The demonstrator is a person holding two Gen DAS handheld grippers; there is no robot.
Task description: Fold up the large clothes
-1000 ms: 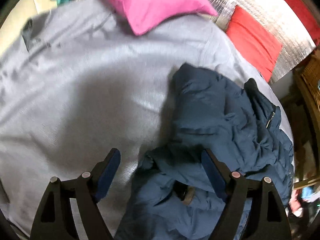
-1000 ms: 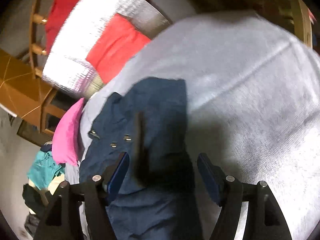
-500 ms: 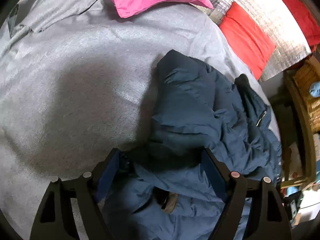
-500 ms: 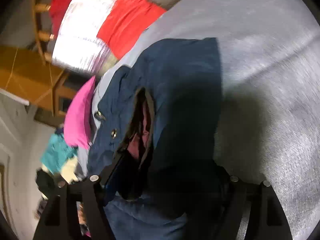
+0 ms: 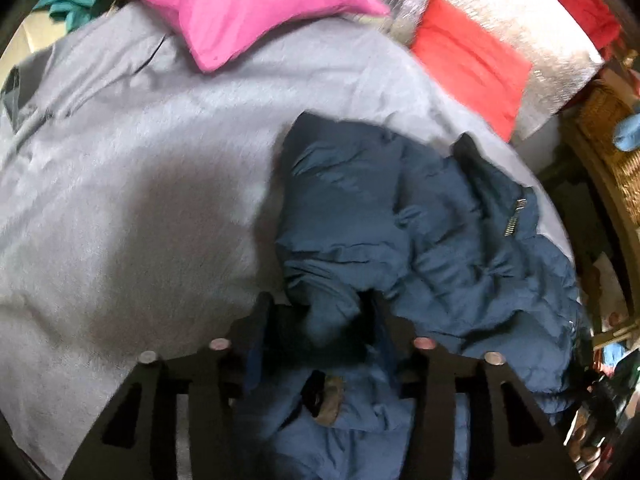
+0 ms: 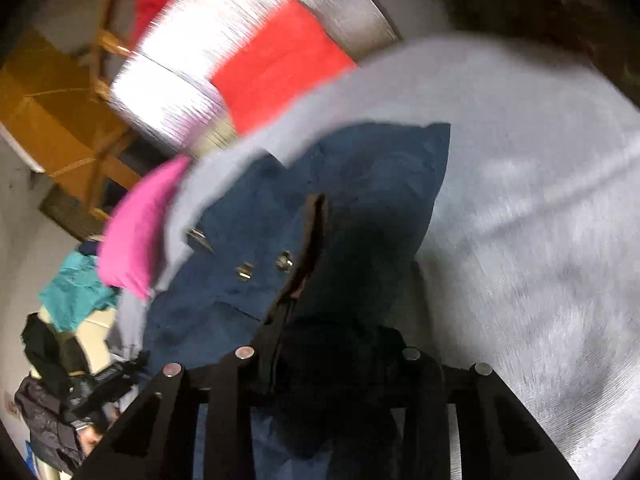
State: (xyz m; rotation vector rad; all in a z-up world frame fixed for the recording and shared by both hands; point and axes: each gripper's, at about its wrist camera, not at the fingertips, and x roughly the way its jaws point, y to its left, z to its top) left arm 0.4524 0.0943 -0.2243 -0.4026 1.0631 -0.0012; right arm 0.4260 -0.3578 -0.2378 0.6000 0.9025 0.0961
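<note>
Both grippers closing on the navy jacket (image 5: 420,248), crumpled on the grey bedspread (image 5: 120,200).

Left gripper (image 5: 320,320): jaws closing around a bunched fold; pad contact unclear. Left view shows a zipper. Right gripper (image 6: 344,320): jaws closing, dark fabric between; only this view shows snaps. Pink pillow (image 5: 248,4) beyond.
</note>
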